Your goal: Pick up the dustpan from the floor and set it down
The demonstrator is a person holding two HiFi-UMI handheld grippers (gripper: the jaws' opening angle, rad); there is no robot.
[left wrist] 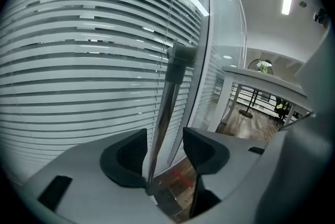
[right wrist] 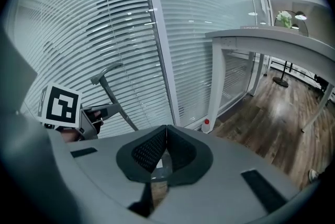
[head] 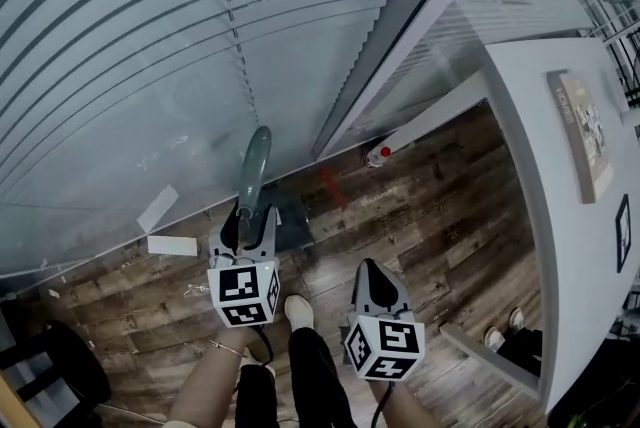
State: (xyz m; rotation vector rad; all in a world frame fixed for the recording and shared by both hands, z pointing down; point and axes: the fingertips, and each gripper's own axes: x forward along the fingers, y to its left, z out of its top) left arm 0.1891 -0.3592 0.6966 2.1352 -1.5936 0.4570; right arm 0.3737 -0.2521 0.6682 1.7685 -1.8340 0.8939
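Now, head view: your left gripper (head: 248, 221) is low over the wood floor (head: 430, 216), close to the slatted blinds (head: 120, 36). Your right gripper (head: 371, 268) is beside it, nearer your legs.

(a) L. gripper view: jaws are released, pads apart. The dustpan handle (left wrist: 168, 108) runs up btwn them. It lies against the left pad (left wrist: 125, 157), w/ a clear gap to the right pad (left wrist: 205, 150). No clamping is visible.

(b) R. gripper view: jaws of the right gripper are clenched, pad on pad, w/ nothing btwn them. The left gripper shows at left w/ the handle passing through it, tilted.

(c) Task item: the dustpan (head: 290, 221) has its dark pan on the floor at the foot of the glass wall, just beyond the left gripper. The handle rises toward the blinds.

(d) Surroundings: a red-capped bottle (head: 380, 154) lies by the frame base. A white paper scrap (head: 172, 245) is on the floor, left of the left gripper. The white counter (head: 545, 216) is at right, carrying a flat book-like item (head: 583, 131).
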